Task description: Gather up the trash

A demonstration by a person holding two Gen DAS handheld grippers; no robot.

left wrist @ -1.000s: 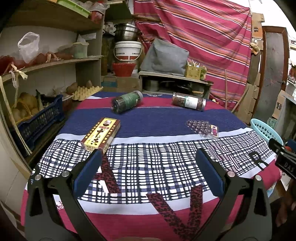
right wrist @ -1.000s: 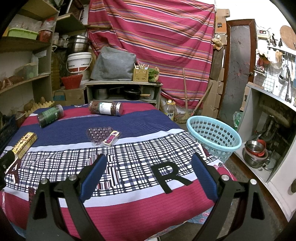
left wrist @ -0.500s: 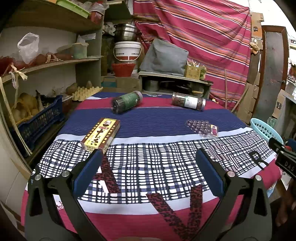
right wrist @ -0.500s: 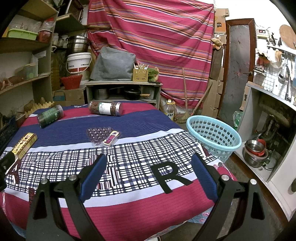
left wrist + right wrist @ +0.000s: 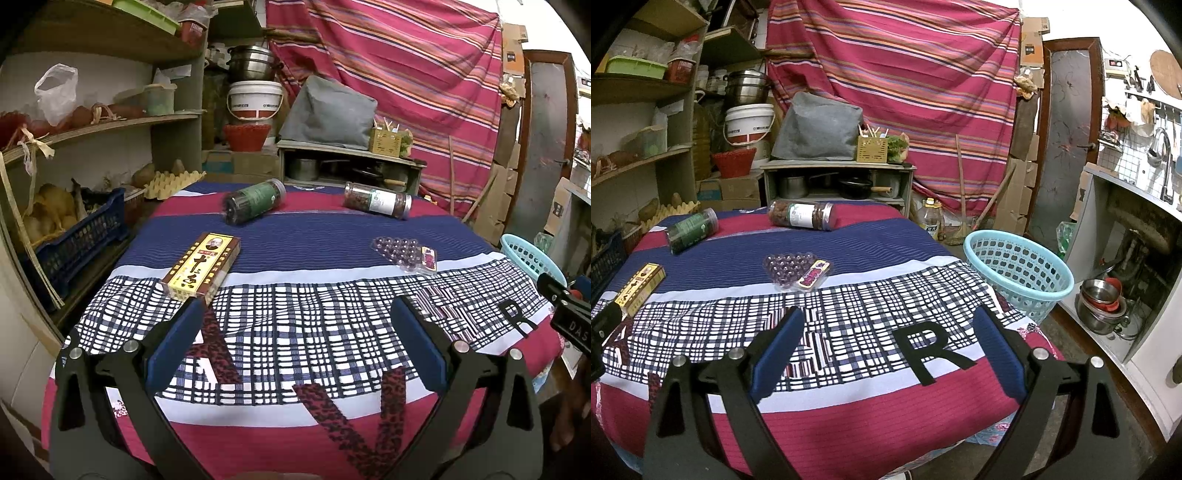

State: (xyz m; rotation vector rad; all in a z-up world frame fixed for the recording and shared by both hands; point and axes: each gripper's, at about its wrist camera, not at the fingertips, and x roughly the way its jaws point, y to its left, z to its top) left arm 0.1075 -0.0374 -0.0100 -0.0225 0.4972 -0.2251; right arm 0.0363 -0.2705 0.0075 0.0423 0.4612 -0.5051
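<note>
While both of my claws hover over the near edge of the table, each stands wide with nothing between its pads: the left gripper (image 5: 297, 339) and the right gripper (image 5: 888, 341) hold no item.

Item positions, read from the left wrist view with the claw at the dial centre:
- Yellow and maroon carton (image 5: 202, 269): 11 o'clock, flat on the cloth, nearest to the left claw.
- Green-labelled jar (image 5: 254, 201): 12 o'clock, on its side, near the far edge.
- White-labelled jar (image 5: 377, 199): 1 o'clock, on its side, well apart from the green one.
- Purple blister tray (image 5: 404, 254): 1 to 2 o'clock, flat, between the jars and the checked band of the tablecloth (image 5: 295, 236).

Receptacle: the light blue perforated basket (image 5: 1019, 275) stands off the table at 2 o'clock from the right claw, just beside the table's right edge. What shows of its inside holds nothing; its bottom is hidden from this angle.

Task status: four loose items lie on the cloth and none shows in the basket. I judge that the collecting remains largely or wholly open, provided these four items are the trash meant. By position, the carton suits my left claw and the blister tray my right. The jars can roll, so a grip across the body is advisable.
</note>
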